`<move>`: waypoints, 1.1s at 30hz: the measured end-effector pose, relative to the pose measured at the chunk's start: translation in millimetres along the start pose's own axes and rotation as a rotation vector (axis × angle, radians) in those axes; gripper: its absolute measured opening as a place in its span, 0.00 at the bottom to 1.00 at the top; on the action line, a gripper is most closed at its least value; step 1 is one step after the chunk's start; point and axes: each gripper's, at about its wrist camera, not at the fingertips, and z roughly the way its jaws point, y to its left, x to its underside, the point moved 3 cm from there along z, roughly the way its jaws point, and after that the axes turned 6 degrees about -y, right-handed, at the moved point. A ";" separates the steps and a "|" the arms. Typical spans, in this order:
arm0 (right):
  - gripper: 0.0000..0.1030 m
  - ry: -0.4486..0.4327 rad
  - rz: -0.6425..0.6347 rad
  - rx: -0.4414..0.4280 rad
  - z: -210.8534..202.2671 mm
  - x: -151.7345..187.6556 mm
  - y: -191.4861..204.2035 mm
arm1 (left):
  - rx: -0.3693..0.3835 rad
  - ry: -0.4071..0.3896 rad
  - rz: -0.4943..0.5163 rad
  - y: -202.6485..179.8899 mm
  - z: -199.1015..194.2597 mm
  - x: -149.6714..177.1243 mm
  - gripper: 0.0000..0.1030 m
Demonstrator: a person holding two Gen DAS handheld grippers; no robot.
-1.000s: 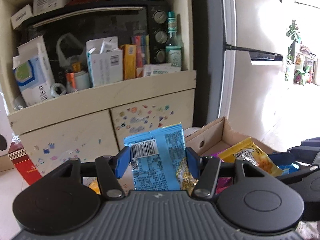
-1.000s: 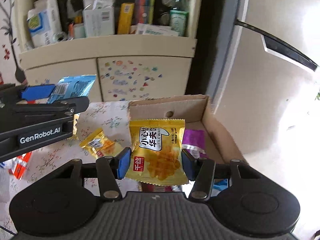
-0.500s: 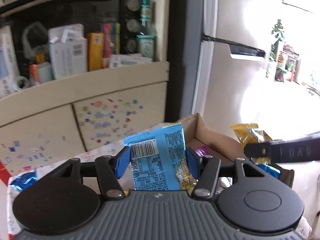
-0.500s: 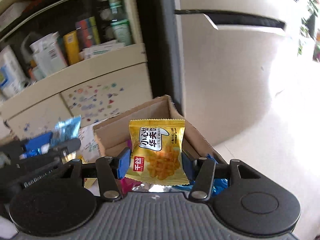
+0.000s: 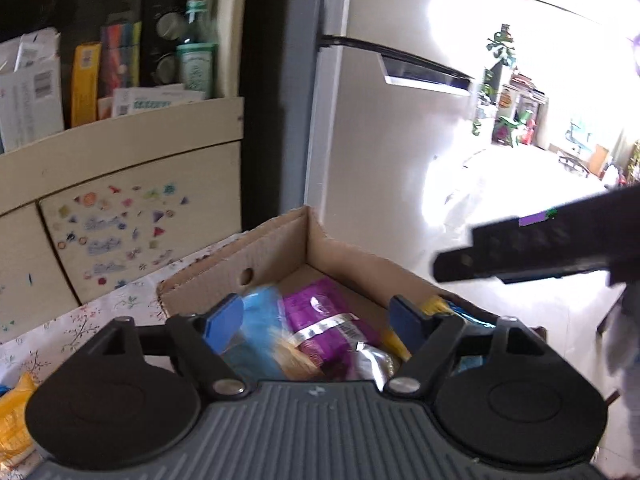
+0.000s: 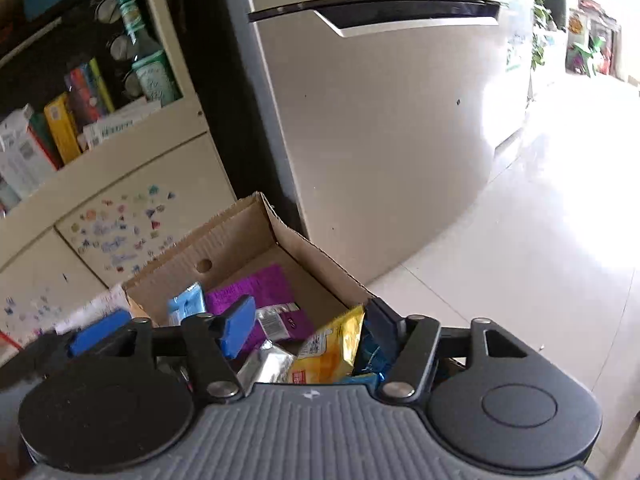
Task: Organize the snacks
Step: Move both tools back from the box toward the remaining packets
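Note:
A cardboard box (image 5: 276, 240) (image 6: 236, 236) stands on the flowered tablecloth and holds several snack packets. My left gripper (image 5: 316, 320) is open above the box; the blue packet (image 5: 260, 320) lies blurred in the box below its left finger, beside a purple packet (image 5: 320, 320). My right gripper (image 6: 308, 324) is open over the box; the yellow waffle packet (image 6: 332, 352) lies in the box between its fingers, free of them. The blue packet (image 6: 184, 308) and the purple packet (image 6: 256, 288) show there too. The right gripper's body (image 5: 540, 248) crosses the left wrist view.
A yellow packet (image 5: 12, 420) lies on the tablecloth (image 5: 100, 320) at far left. A cream cabinet (image 5: 120, 152) with boxes and a bottle stands behind. A fridge (image 6: 380, 140) stands right of the box, with shiny floor (image 6: 540, 240) beyond.
Both grippers have opened over the box. The blue packet has dropped from the left gripper and the yellow waffle packet from the right gripper into the box.

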 end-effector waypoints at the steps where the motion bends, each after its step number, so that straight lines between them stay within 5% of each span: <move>1: 0.68 -0.004 0.011 -0.010 -0.5 -0.7 0.5 | -0.001 -0.003 0.005 0.0 -3.4 -2.4 0.82; 11: 0.73 -0.010 -0.041 -0.122 -3.0 3.5 29.0 | -0.139 -0.030 -0.056 55.5 -46.7 -21.4 0.91; 24: 0.73 0.008 -0.151 -0.277 -2.2 14.5 74.3 | -0.204 0.021 -0.084 107.4 -87.0 -10.6 0.91; 33: 0.74 0.049 -0.350 -0.416 -2.1 40.9 117.0 | -0.212 0.070 -0.057 164.4 -132.9 20.8 0.92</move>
